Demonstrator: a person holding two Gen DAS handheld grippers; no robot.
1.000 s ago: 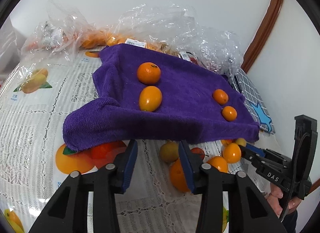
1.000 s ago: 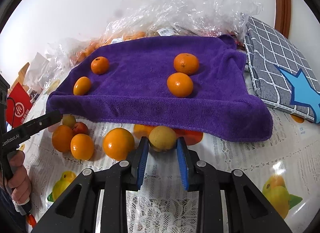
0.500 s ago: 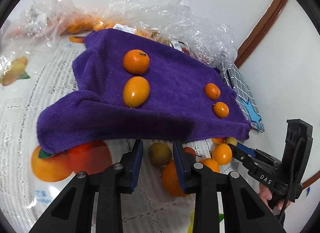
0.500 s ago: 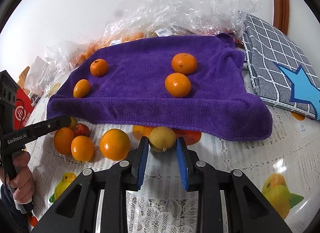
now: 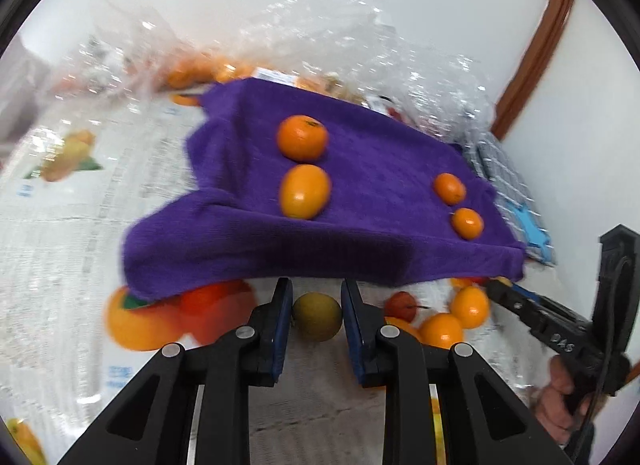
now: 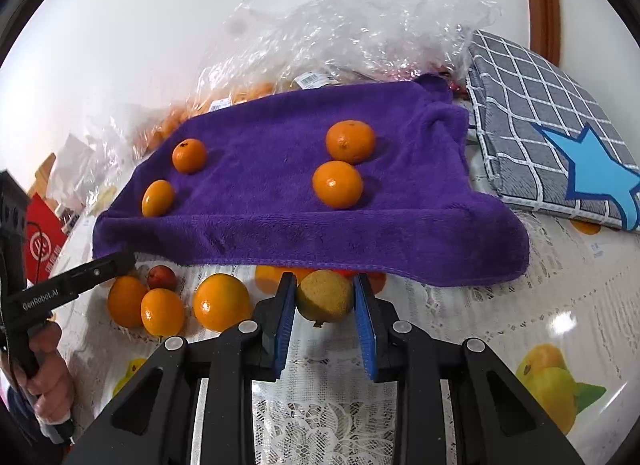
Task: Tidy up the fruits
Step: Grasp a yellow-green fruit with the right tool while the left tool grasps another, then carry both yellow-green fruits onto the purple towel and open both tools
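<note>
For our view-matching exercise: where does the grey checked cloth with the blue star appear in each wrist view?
Left wrist: the grey checked cloth is at the right edge, mid-height, small and blurred.
Right wrist: the cloth is at the upper right, large and sharp.
Shared landmark: the purple towel, directly left of it in both.

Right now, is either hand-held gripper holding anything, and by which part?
The right hand-held gripper pinches a yellowish fruit by its two sides. The left hand-held gripper brackets a brownish fruit; grip unclear.

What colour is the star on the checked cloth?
The star on the grey checked cloth is blue. The right wrist view shows it best.
</note>
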